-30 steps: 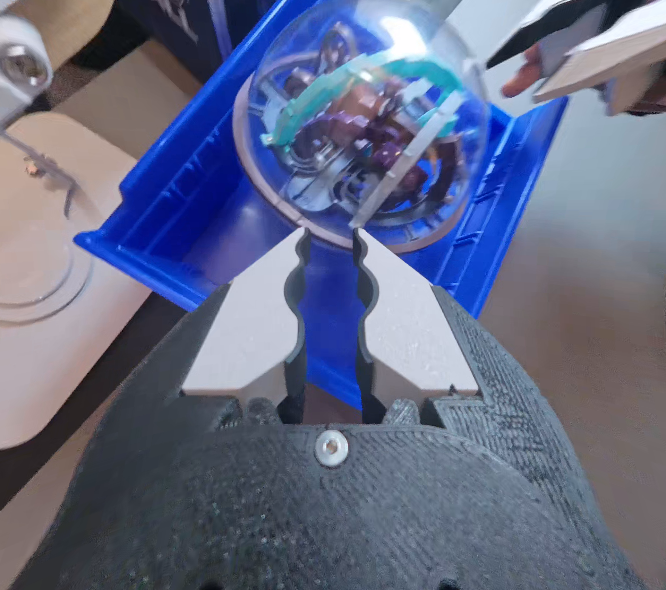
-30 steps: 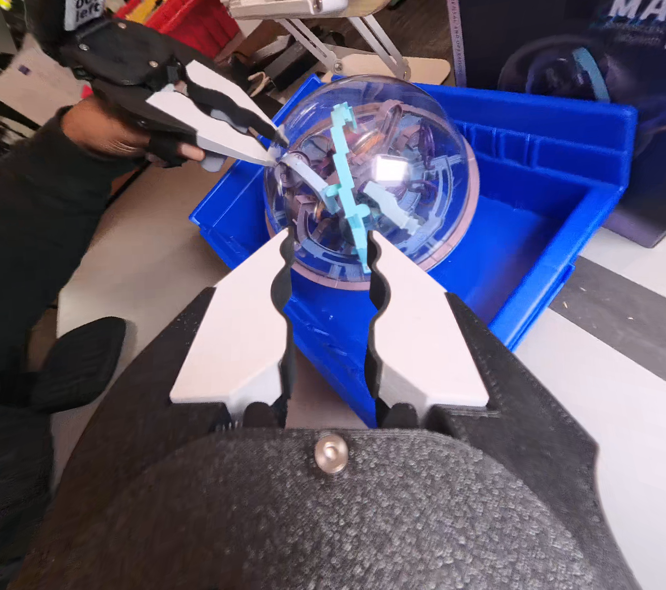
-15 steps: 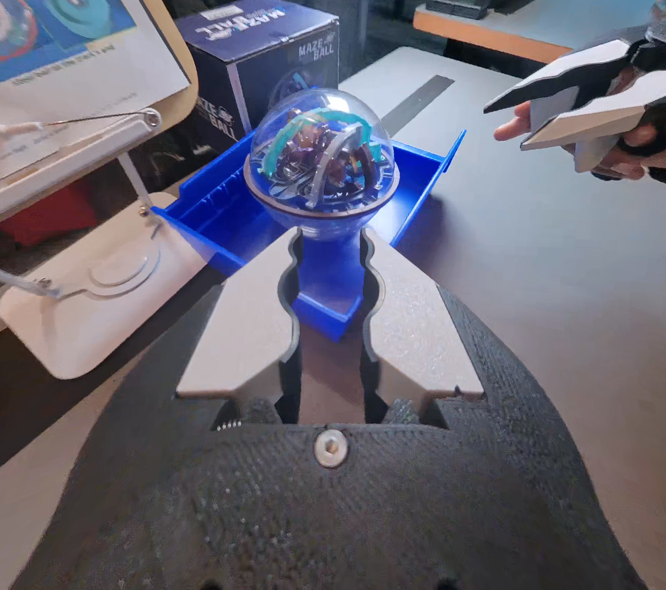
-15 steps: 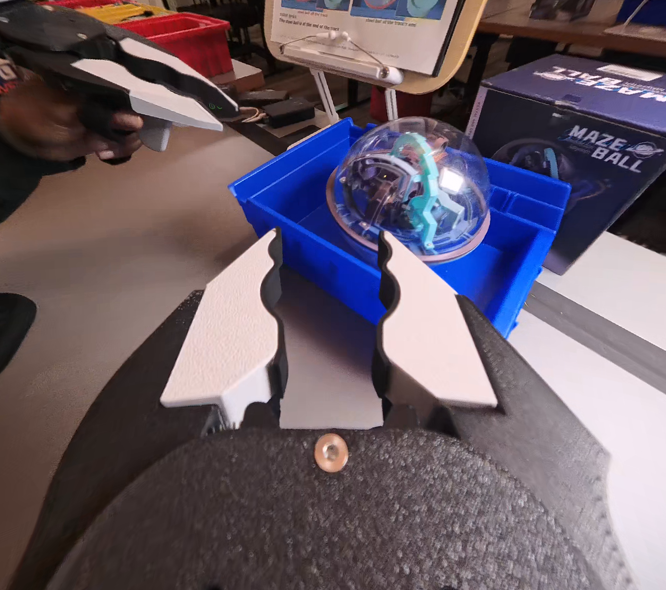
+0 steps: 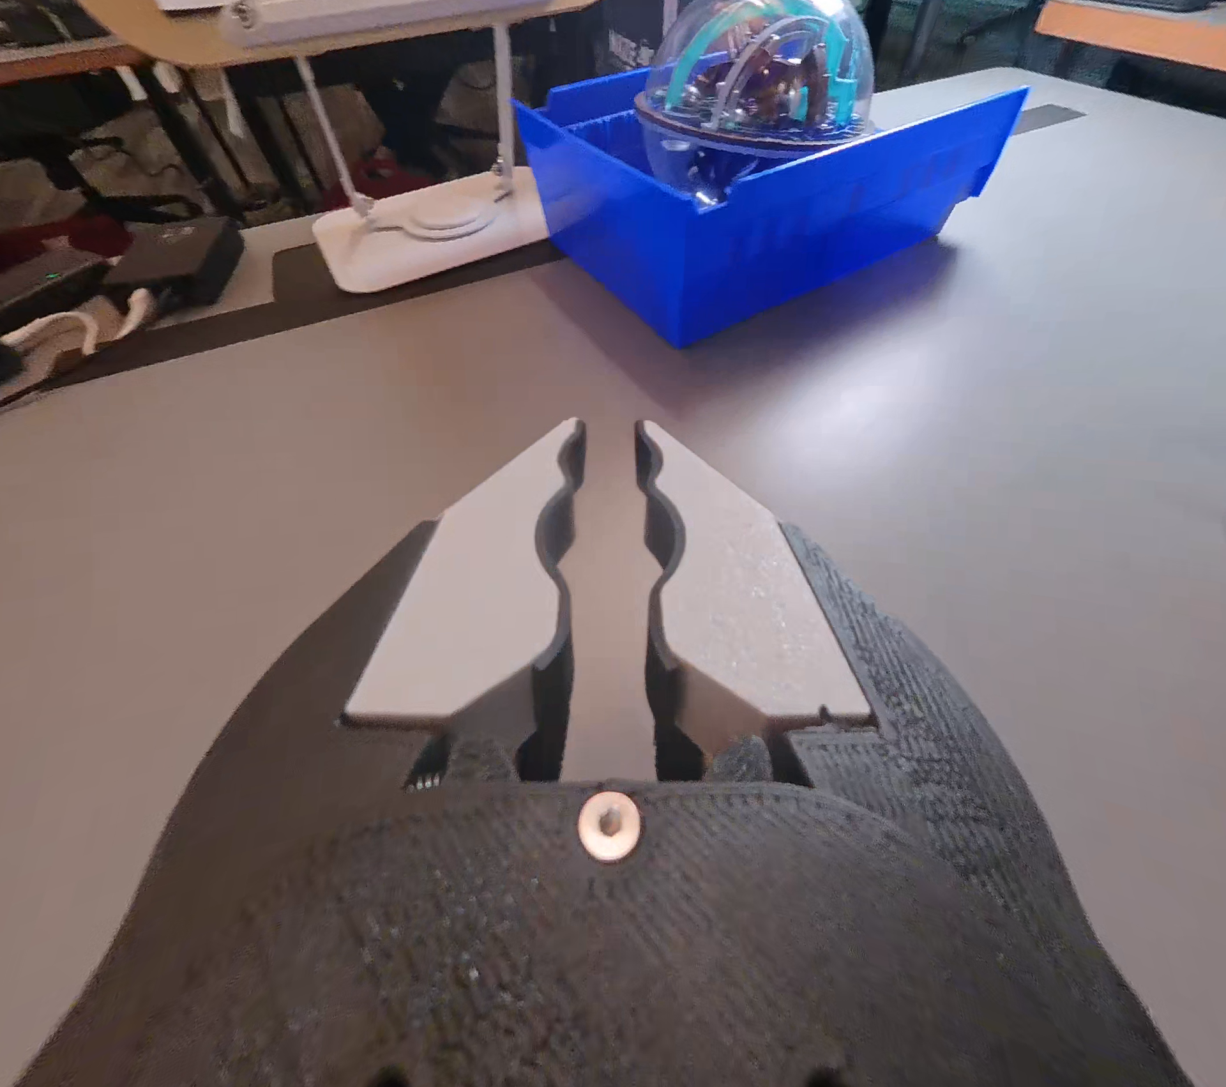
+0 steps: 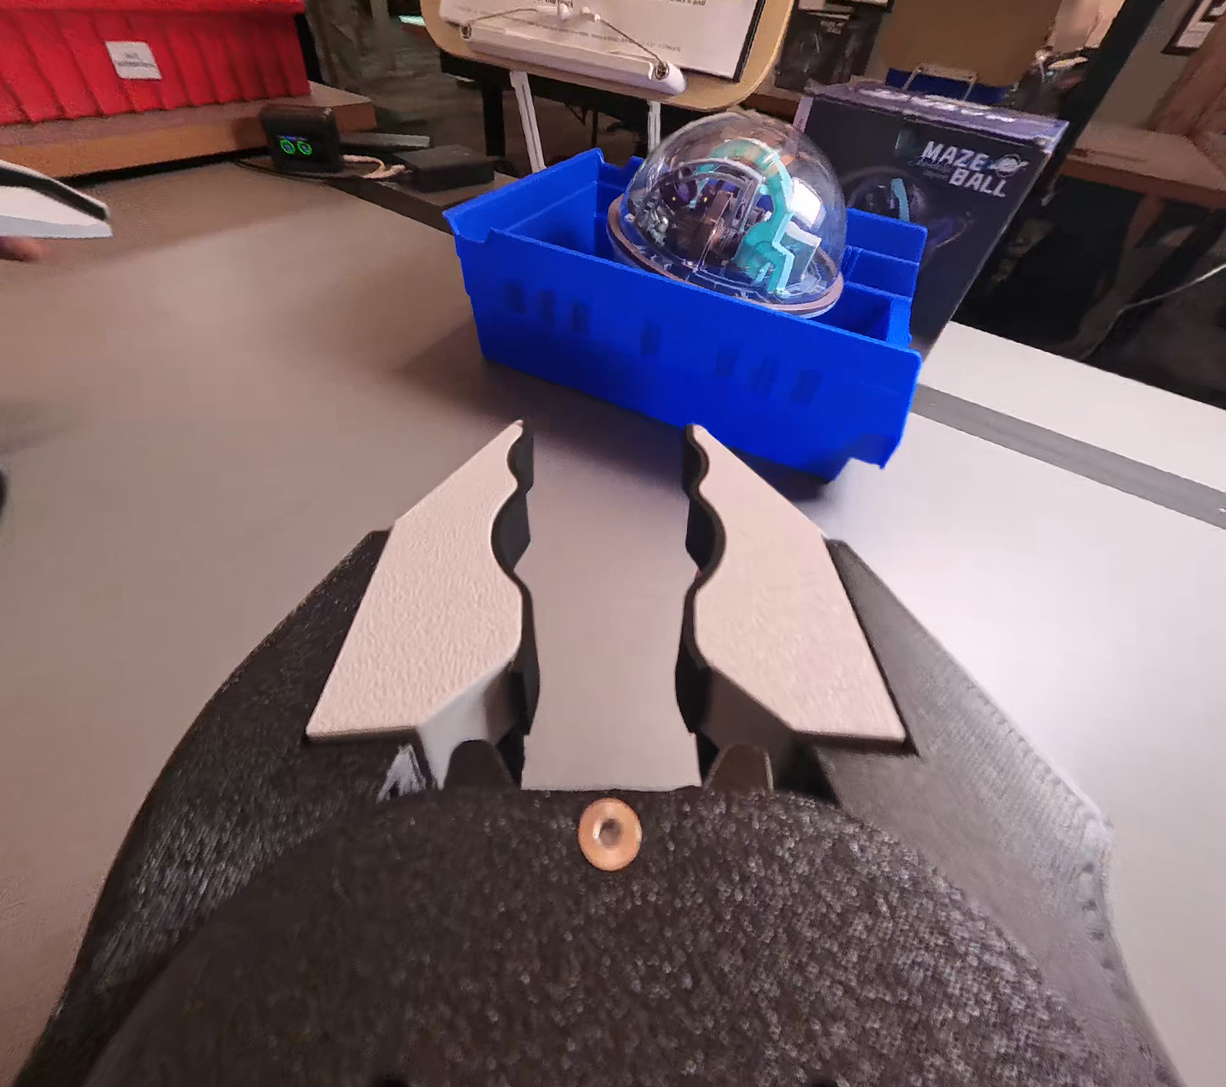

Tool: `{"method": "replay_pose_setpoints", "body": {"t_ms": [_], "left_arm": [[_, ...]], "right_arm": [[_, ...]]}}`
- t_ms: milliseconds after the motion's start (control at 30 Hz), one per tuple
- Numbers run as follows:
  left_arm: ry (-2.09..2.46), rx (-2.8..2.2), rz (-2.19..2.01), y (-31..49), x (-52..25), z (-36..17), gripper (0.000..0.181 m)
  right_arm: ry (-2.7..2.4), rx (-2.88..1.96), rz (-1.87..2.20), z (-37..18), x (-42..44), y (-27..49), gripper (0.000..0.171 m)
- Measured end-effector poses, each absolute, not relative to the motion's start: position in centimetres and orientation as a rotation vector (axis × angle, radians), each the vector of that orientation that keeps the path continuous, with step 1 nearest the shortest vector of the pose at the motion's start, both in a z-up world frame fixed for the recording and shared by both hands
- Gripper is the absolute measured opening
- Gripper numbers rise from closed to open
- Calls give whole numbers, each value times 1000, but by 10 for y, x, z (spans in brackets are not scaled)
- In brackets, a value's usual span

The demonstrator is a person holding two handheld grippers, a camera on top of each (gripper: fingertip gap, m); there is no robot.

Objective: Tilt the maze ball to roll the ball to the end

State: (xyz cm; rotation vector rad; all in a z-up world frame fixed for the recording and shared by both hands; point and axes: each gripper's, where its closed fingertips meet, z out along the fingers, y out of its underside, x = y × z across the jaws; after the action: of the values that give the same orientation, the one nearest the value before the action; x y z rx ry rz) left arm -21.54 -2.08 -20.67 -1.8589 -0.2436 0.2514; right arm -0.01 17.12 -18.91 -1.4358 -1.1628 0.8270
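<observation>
Clear maze ball [image 5: 759, 80] in blue bin [image 6: 663, 345], well ahead of both empty, spread jaws

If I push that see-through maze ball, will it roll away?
Probably not far. The maze ball sits low in the blue bin, whose walls should stop it. Its smooth round shell likely turns easily and may slip between tool fingers. Being clear plastic around thin tracks, it seems light.

Left gripper [image 5: 607, 431] narrowly parted, right gripper [image 6: 607, 435] wider, both empty.
</observation>
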Motion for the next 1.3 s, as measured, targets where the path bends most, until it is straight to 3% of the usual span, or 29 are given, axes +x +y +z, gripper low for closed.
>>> {"method": "replay_pose_setpoints", "body": {"t_ms": [67,300,567,733,800,867,900,933,1133,1300], "left_arm": [[-252,-1836,291,-37,-222,-205,28],[-213,-1582,241,-56,-227,-175,51],[-170,-1397,198,-72,-229,-156,58],[-150,-1414,231,-66,-228,-151,48],[-150,-1445,287,-57,-230,-144,31],[-137,-1487,338,-39,-230,-133,4],[-136,-1507,351,-28,-230,-126,0],[-146,-1528,364,-15,-230,-120,0],[-213,-1654,494,74,-243,-104,0],[-230,-1790,668,113,-261,-158,0]], "right_arm": [[-1141,-1384,901,-176,22,169,44],[-914,-1203,1024,-147,111,193,48],[-708,-1167,996,-138,150,231,50],[-750,-1198,972,-141,137,224,47],[-808,-1178,981,-132,123,208,41],[-884,-1137,992,-117,101,182,22],[-928,-1105,1010,-106,86,165,15],[-972,-1069,1037,-93,71,146,2],[-1270,-874,1102,-27,-25,20,0],[-1517,-844,1046,-60,-102,-42,0]]}}
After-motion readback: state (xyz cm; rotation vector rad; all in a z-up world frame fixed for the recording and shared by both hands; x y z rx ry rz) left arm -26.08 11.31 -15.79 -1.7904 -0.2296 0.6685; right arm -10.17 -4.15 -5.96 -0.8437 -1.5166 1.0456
